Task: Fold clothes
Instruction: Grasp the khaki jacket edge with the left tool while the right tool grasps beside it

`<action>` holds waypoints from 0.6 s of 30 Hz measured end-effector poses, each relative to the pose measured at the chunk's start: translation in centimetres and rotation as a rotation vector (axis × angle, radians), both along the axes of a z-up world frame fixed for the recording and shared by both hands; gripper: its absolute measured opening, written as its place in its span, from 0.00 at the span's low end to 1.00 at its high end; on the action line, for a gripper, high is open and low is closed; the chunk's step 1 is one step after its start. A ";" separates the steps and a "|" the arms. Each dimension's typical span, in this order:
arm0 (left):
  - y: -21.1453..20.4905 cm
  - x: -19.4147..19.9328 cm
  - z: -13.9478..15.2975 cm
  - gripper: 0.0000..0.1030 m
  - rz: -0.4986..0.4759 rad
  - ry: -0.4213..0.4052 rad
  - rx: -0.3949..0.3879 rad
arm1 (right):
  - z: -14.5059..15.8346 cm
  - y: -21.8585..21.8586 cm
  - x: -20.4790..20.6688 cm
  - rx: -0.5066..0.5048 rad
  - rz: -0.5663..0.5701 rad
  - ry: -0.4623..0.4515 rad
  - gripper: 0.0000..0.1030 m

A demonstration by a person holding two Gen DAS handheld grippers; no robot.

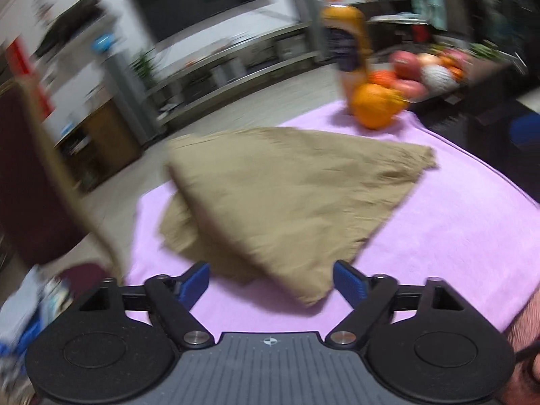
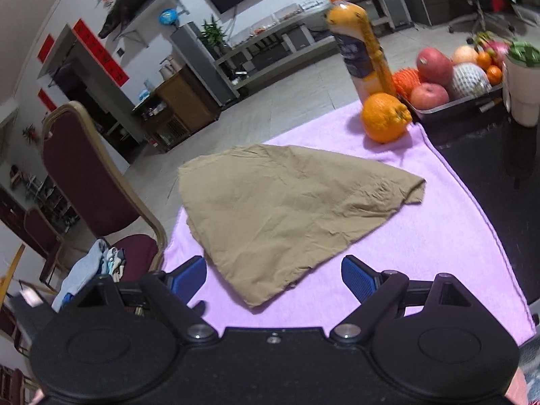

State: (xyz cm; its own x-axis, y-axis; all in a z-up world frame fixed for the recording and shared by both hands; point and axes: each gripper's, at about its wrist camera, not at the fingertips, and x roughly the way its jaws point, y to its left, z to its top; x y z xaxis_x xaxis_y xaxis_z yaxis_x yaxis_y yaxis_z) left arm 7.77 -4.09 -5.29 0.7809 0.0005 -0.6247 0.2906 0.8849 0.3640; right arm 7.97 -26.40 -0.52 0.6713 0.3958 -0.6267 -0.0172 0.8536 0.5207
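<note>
Both grippers open and empty — tan garment ahead

Left gripper (image 1: pixel 270 281) and right gripper (image 2: pixel 274 278): jaws spread wide, gripping nothing. The tan garment (image 2: pixel 287 209) lies just beyond the fingertips on the purple cloth (image 2: pixel 438 236) — light, limp; probably best pinched at the near corner. Bottle (image 2: pixel 362 54) label unreadable.

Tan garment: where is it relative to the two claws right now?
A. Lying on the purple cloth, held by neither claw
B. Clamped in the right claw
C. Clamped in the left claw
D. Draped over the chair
A. The tan garment lies on the purple cloth, with the left claw and right claw both open and empty.
</note>
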 end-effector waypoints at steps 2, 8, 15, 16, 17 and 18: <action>-0.8 0.7 -2.0 0.65 -0.069 0.006 0.004 | -1.1 -0.9 0.2 0.010 -0.018 0.021 0.85; -2.4 4.6 -6.8 0.57 -0.088 0.065 0.063 | -4.0 -3.7 0.8 0.040 -0.079 0.083 0.85; -6.0 8.1 -10.0 0.66 -0.128 0.084 0.179 | -6.5 -5.8 1.7 0.064 -0.127 0.144 0.85; -6.3 8.6 -10.4 0.65 -0.130 0.091 0.190 | -6.7 -6.0 1.8 0.066 -0.129 0.147 0.85; -6.7 9.1 -10.7 0.63 -0.131 0.099 0.202 | -6.9 -6.2 2.0 0.067 -0.131 0.149 0.85; -6.9 9.5 -11.0 0.52 -0.131 0.101 0.212 | -7.0 -6.3 2.0 0.068 -0.133 0.150 0.85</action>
